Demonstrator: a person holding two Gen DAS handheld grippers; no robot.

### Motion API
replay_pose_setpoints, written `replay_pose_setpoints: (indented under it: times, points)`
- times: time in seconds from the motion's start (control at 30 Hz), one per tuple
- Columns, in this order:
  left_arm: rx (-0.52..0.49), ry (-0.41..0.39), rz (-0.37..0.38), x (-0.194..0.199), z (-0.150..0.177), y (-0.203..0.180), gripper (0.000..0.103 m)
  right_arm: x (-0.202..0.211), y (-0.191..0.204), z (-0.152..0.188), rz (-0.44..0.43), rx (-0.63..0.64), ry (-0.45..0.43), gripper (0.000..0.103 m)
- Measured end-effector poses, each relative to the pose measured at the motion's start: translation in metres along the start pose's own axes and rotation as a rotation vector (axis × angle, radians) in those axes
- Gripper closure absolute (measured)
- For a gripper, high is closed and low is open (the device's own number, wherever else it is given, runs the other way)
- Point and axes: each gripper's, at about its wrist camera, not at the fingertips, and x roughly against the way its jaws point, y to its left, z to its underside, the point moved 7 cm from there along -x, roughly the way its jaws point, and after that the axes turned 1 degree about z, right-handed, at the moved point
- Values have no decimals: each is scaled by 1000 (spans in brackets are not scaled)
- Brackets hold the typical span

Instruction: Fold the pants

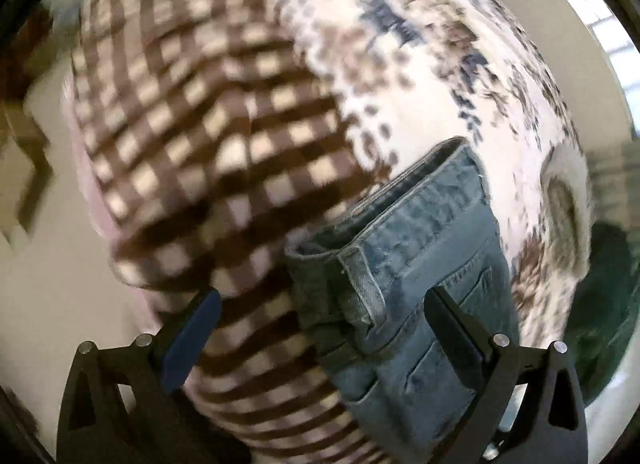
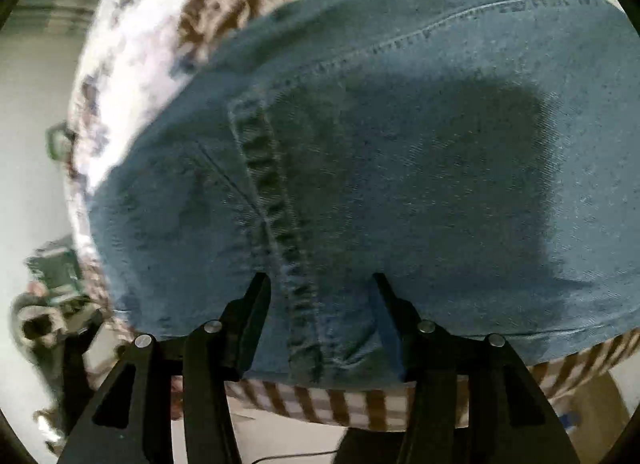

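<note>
Where the left wrist view looks down, the left gripper (image 1: 320,312) hangs with its jaws wide apart over a bed spread with two covers: a brown-and-cream checked blanket (image 1: 192,136) on the left of that view and a white blanket with brown and blue blotches (image 1: 400,40) beyond it. The blue denim pants (image 1: 404,264) lie on these covers, a hem end reaching away from the camera and seamed, pocketed layers stacked nearer in. The right finger (image 1: 452,320) sits over the denim and the left finger, with its blue pad (image 1: 192,340), sits over the checked blanket; neither is closed on cloth. In the right wrist view the pants (image 2: 400,168) fill most of the frame, a thick stitched seam (image 2: 276,220) running down toward the right gripper (image 2: 320,284). Its jaws stand partly apart, straddling the seam at the near edge of the denim, and I cannot tell whether the tips pinch the fabric. Below that edge a strip of the checked blanket (image 2: 320,404) shows, and the blotched blanket (image 2: 160,24) lies past the denim at upper left.
</note>
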Motion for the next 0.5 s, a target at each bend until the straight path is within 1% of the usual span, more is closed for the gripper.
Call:
replay_pose_setpoints:
  times: [0.03, 0.07, 0.1, 0.13, 0.17, 0.23, 0.27, 0.33, 0.37, 0.4, 0.43, 0.47, 0.5]
  points:
    - [30, 15, 18, -6, 0, 2, 3, 4, -5, 0, -8, -18, -13, 49]
    - [66, 22, 43, -12, 0, 5, 10, 9, -14, -3, -2, -30, -19, 49]
    - [93, 11, 62, -14, 0, 6, 16, 13, -24, -4, 15, -43, -24, 49]
    - [104, -7, 84, -13, -1, 7, 41, 14, -29, -6, 24, -50, -24, 49]
    - [105, -22, 100, -11, -1, 7, 56, 15, -38, -6, 39, -57, -18, 49]
    - [89, -51, 101, -2, 1, 4, 61, 13, -39, -8, 66, -62, -11, 49]
    - [72, -69, 99, 5, 3, 2, 62, 8, -33, -8, 73, -62, -12, 49]
    - [45, -92, 100, 16, 10, -3, 62, 11, -35, -5, 86, -54, -11, 49]
    - [43, -90, 103, 18, 13, -3, 62, 13, -37, -7, 94, -50, -11, 49]
    - [50, -73, 124, 17, 17, -2, 62, 15, -42, -7, 105, -46, -7, 49]
    - [56, -63, 126, 14, 19, 0, 62, 12, -25, -7, 111, -46, -7, 49]
    - [73, -52, 127, 11, 19, 5, 62, 9, -18, -7, 117, -48, -8, 49]
    - [112, -36, 144, 8, 20, 9, 61, 7, -15, -8, 121, -50, -7, 49]
